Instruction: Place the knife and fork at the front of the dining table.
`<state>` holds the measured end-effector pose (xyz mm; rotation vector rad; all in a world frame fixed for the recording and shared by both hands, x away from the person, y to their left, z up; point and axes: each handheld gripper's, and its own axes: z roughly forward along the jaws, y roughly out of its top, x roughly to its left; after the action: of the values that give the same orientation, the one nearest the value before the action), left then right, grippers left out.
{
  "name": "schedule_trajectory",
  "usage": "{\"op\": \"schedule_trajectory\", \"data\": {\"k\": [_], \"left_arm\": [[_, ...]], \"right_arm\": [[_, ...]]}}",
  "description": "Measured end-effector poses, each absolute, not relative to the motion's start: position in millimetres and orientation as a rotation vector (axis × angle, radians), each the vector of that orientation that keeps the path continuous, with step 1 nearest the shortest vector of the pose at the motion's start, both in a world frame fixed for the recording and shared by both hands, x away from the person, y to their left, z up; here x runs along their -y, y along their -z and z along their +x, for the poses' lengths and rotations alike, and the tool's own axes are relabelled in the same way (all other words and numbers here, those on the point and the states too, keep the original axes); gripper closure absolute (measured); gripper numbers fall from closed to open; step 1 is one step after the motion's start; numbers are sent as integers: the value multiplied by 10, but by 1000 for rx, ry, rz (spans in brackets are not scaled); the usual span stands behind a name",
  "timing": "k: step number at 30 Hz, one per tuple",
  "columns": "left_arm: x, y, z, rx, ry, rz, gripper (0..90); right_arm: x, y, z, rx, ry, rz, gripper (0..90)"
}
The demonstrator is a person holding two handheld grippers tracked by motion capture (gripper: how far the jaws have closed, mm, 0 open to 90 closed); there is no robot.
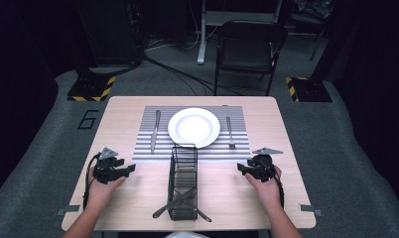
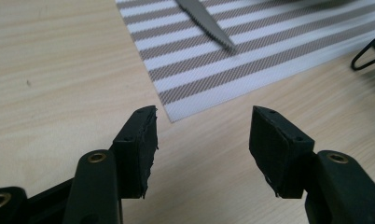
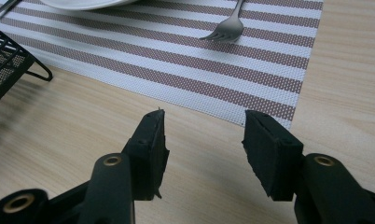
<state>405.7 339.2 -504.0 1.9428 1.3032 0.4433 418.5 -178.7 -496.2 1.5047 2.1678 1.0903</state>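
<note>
A place setting laid out on the table: a knife ahead of the left tool and a fork ahead of the right tool flank the plate on a striped mat. Both tools rest low, jaws apart and empty, touching nothing. Between them, a wire caddy holds spare cutlery.

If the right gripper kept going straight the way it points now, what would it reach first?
Probably the near edge of the striped placemat, then the fork lying on it. The right gripper is open with only bare table ahead, though depth is uncertain.
</note>
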Motion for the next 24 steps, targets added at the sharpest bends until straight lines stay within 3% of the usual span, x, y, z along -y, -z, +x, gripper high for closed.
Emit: {"op": "schedule_trajectory", "data": {"k": [14,24], "left_arm": [[-3482,5142,4117,-1307,-439,1951,448],[-3518,5162,4159,-1332,-509,1948,424]], "right_arm": [[1737,5039,4191,-2213,-1041,1445,489],[1626,5086,4161,-2281,-1026,1360,471]]}}
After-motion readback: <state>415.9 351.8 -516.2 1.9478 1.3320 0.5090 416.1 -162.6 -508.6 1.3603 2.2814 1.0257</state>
